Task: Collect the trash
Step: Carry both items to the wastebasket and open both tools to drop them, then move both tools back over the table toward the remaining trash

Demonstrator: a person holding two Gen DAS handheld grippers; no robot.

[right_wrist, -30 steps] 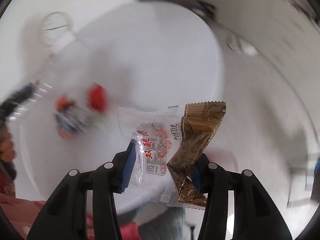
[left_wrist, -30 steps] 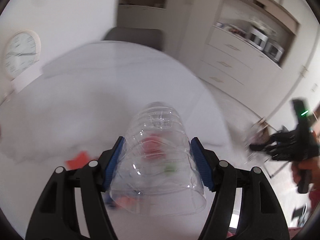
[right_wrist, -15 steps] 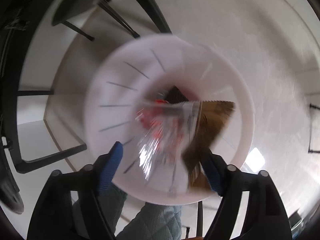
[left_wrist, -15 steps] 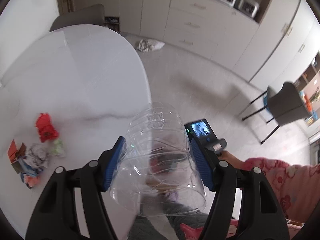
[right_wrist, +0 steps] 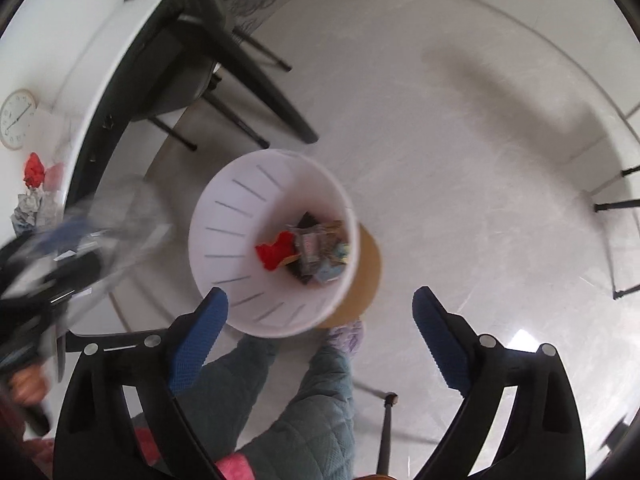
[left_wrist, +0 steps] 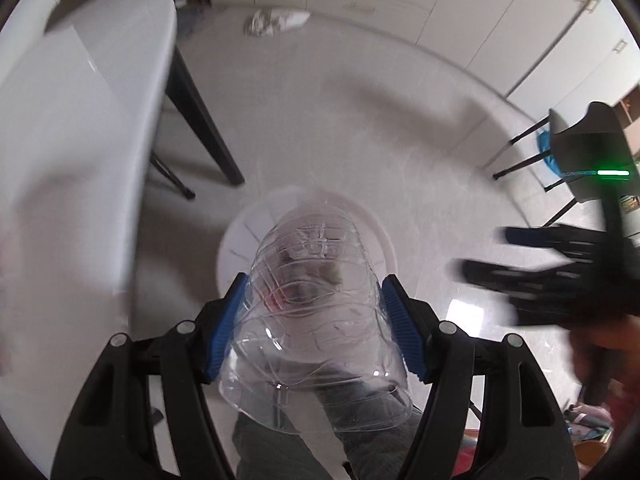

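Bottle: a clear, ribbed plastic bottle (left_wrist: 316, 320) sat clamped crosswise in the left gripper (left_wrist: 314, 328), directly above the bin.
Left jaws: part open, the blue ribbed pads (left_wrist: 396, 328) pressed on both sides of the bottle.
Bin: a round white plastic waste bin (right_wrist: 224, 240) with slotted walls stood on the pale tiled floor (right_wrist: 460, 152), on a brown round base.
Bin contents: a red crumpled scrap (right_wrist: 274, 254), a clear-and-brown snack wrapper (right_wrist: 316, 244) and other mixed packets lay at the bottom of the bin.
Right gripper: the right gripper (right_wrist: 320, 328) pointed down beside the near rim of the bin.
Right jaws: spread wide after just opening, with nothing between the blue pads (right_wrist: 438, 336); the wrapper lay inside the bin.
Bench: a white rounded bench (right_wrist: 80, 64) on dark legs stood left of the bin in the right wrist view.
Left-over trash: a red scrap (right_wrist: 34, 170) and crumpled grey paper (right_wrist: 32, 210) lay on the bench edge, well apart from the bin.
Clock: a round white clock (right_wrist: 16, 118) lay on the bench beyond that trash.
Person: quilted grey-green trouser legs (right_wrist: 304, 412) and a lilac slipper (right_wrist: 348, 334) stood just beside the bin.
Floor beyond: a crumpled white bag (left_wrist: 276, 22) lay far from the bin, near the cupboards.
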